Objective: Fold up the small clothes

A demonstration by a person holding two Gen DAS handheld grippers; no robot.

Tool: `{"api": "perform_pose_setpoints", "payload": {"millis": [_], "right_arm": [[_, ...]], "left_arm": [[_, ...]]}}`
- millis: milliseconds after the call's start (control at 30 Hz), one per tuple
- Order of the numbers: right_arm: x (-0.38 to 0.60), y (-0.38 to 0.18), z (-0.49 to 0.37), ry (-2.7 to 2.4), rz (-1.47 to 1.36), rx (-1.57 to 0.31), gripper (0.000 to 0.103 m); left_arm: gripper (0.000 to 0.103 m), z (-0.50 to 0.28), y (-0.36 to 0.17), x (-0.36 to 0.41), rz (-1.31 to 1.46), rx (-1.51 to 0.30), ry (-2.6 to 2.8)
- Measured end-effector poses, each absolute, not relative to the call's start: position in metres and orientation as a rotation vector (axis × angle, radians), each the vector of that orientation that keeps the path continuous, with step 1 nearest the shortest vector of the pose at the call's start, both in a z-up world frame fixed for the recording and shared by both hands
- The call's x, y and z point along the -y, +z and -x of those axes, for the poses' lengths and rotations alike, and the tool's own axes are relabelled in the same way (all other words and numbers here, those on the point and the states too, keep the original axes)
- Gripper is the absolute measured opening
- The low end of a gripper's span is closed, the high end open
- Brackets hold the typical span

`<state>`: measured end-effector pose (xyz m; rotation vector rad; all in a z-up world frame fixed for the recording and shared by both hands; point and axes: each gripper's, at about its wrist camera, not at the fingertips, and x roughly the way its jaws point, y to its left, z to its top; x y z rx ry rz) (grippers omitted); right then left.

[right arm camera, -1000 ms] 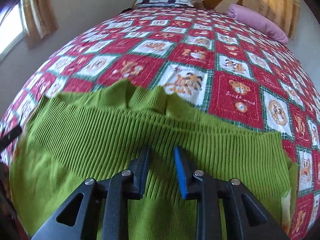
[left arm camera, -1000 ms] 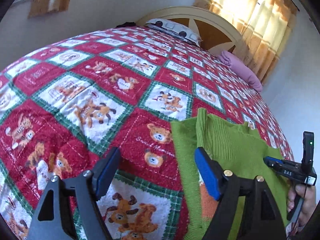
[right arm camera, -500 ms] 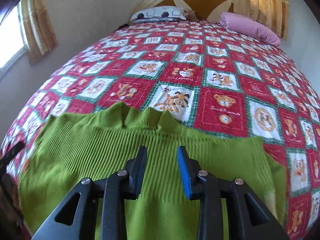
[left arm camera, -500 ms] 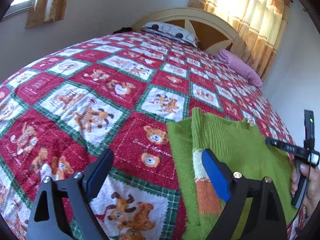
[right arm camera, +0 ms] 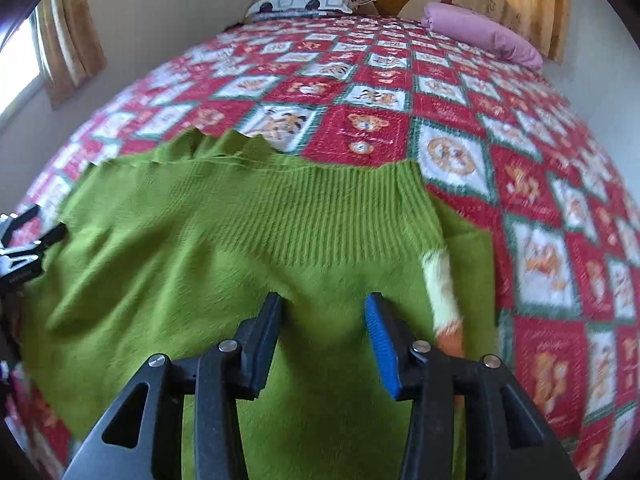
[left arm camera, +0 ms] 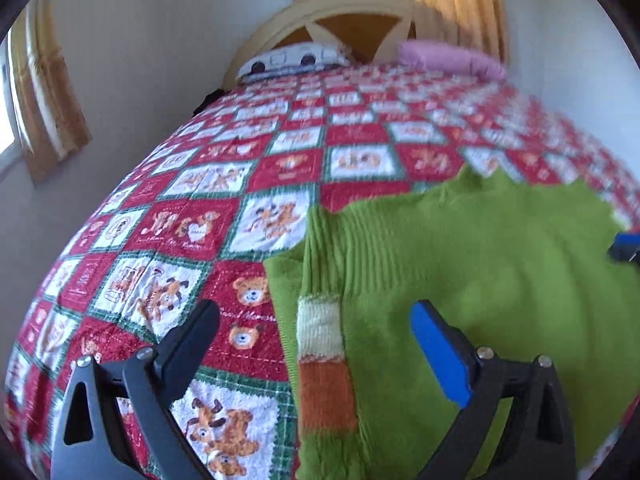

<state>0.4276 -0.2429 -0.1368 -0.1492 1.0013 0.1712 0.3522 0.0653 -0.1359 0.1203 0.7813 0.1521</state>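
A small green knitted sweater (left arm camera: 472, 264) lies flat on the bed, with a sleeve folded in that ends in a white and orange cuff (left arm camera: 322, 360). My left gripper (left arm camera: 316, 336) is wide open and empty, over the sweater's left edge and cuff. In the right wrist view the sweater (right arm camera: 224, 232) fills the foreground, with the same kind of cuff (right arm camera: 442, 292) at its right side. My right gripper (right arm camera: 323, 320) is open and empty just above the sweater's middle. The left gripper's tip (right arm camera: 24, 256) shows at the left edge.
The bed is covered by a red, white and green patchwork quilt (left arm camera: 248, 184) with animal prints. A patterned pillow (left arm camera: 292, 58) and a pink pillow (left arm camera: 448, 58) lie by the wooden headboard (left arm camera: 352, 20). Curtains hang at the left and behind the headboard.
The right gripper's jaws have opened wider and it has moved lower over the sweater. The left gripper has swung right, so the sweater fills more of its view.
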Motion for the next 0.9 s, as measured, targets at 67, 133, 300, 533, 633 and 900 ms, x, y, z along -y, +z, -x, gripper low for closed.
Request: {"api": "perform_pose_setpoints", "payload": {"millis": [67, 133, 300, 533, 633, 900], "right_arm": [[0.238, -0.139, -0.443, 0.136, 0.184, -1.025, 0.044], [0.240, -0.138, -0.455, 0.119, 0.169, -1.031, 0.045], [0.210, -0.118, -0.442, 0.163, 0.166, -0.961, 0.045], [0.171, -0.146, -0.465, 0.289, 0.140, -1.051, 0.045], [0.181, -0.149, -0.491, 0.262, 0.074, -1.046, 0.043], [0.195, -0.123, -0.467, 0.212, -0.002, -0.957, 0.045]], "left_arm": [[0.100, -0.362, -0.147, -0.068, -0.130, -0.829, 0.192], [0.102, -0.367, -0.148, -0.074, -0.104, -0.840, 0.186], [0.102, -0.363, -0.140, -0.071, -0.098, -0.806, 0.209], [0.102, -0.361, -0.140, -0.069, -0.084, -0.798, 0.183], [0.103, -0.361, -0.141, -0.072, -0.062, -0.804, 0.181], [0.103, -0.333, -0.118, -0.085, -0.005, -0.757, 0.160]]}}
